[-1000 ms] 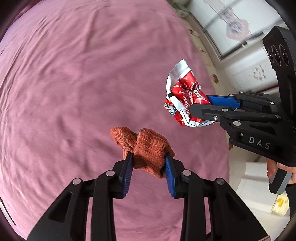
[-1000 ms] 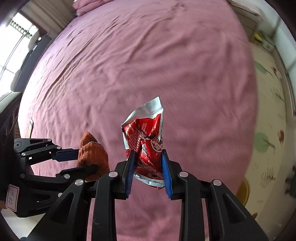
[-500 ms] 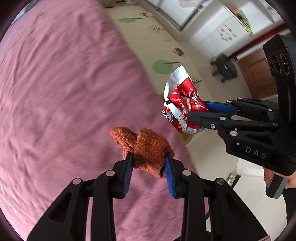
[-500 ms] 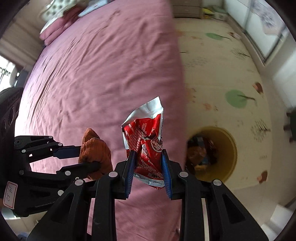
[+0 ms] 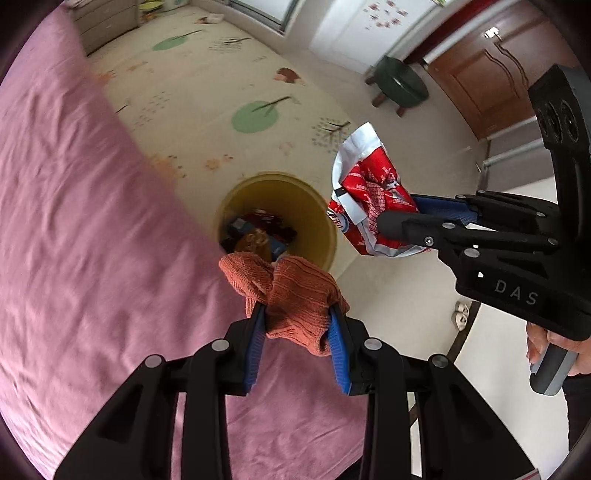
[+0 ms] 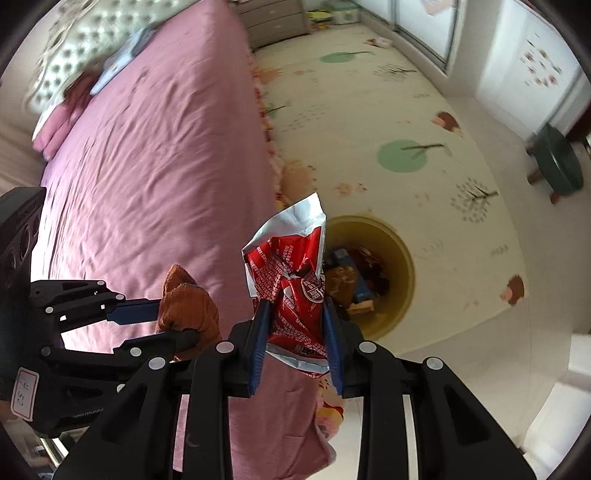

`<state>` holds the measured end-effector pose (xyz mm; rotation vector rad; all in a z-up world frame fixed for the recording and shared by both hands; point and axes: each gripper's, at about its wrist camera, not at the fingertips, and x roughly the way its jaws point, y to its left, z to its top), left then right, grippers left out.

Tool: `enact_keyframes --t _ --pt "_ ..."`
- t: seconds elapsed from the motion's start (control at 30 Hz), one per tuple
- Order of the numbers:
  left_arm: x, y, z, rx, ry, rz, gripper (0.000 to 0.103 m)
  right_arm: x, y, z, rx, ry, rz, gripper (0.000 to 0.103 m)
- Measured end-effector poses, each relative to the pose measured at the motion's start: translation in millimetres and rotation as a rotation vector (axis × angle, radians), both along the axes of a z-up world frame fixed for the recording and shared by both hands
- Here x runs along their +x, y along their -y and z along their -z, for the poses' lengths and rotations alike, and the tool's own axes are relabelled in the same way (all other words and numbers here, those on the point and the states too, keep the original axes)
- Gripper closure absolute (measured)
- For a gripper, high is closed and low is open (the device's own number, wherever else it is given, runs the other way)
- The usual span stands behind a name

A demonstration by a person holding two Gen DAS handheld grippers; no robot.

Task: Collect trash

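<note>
My left gripper (image 5: 297,325) is shut on a crumpled orange-brown cloth (image 5: 291,291), held in the air over the bed's edge. My right gripper (image 6: 295,325) is shut on a red and silver snack wrapper (image 6: 291,280). Each shows in the other's view: the right gripper (image 5: 402,216) with the wrapper (image 5: 369,195) to the right of the cloth, the left gripper (image 6: 173,325) with the cloth (image 6: 184,306) to the left of the wrapper. A round yellow bin (image 5: 317,218) stands on the floor beside the bed, below and ahead of both grippers, with trash inside; it also shows in the right wrist view (image 6: 400,258).
A bed with a pink sheet (image 5: 81,229) fills the left side, its edge next to the bin. A cream play mat with tree prints (image 6: 388,122) covers the floor. A dark green stool (image 5: 400,83) stands near a brown door (image 5: 491,70). Drawers (image 6: 273,18) stand by the far wall.
Both grippers have swung from over the bed toward its edge, keeping their hold on the cloth and the wrapper. The yellow bin has come into view below them.
</note>
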<state>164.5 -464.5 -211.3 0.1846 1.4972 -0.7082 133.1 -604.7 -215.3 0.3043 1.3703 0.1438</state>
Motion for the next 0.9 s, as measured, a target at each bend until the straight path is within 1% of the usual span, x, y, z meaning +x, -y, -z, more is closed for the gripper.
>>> enact_keyframes --t 0.1,0.23,0.33,0.4,0.43,0.47,0.53,0.63,0.9 --pt "2 21 6 -0.001 -0.009 0.041 0.071 -7 20 5 0.004 -0.008 0.032 0.075" --pt "4 46 13 -0.002 -0.015 0.076 0.071 -11 36 12 0.005 -0.017 0.061 0.075" --pt "6 59 18 -0.008 -0.023 0.103 0.069 -9 46 15 0.009 -0.013 0.079 0.073" --pt "7 69 20 -0.003 -0.019 0.125 0.063 -7 50 16 0.008 -0.014 0.078 0.071" --pt "8 72 21 0.002 -0.02 0.135 0.056 -5 52 16 -0.003 -0.013 0.078 0.065" --pt "7 72 21 0.005 -0.022 0.142 0.044 -5 53 16 -0.01 -0.015 0.077 0.062" --pt "8 76 24 0.024 -0.014 0.151 0.031 -2 56 16 -0.039 -0.013 0.074 0.06" --pt "10 80 32 0.059 -0.02 0.162 0.03 1 64 17 -0.043 -0.02 0.088 0.06" --pt "11 80 36 0.07 -0.014 0.165 0.03 3 67 17 -0.032 -0.031 0.091 0.06"
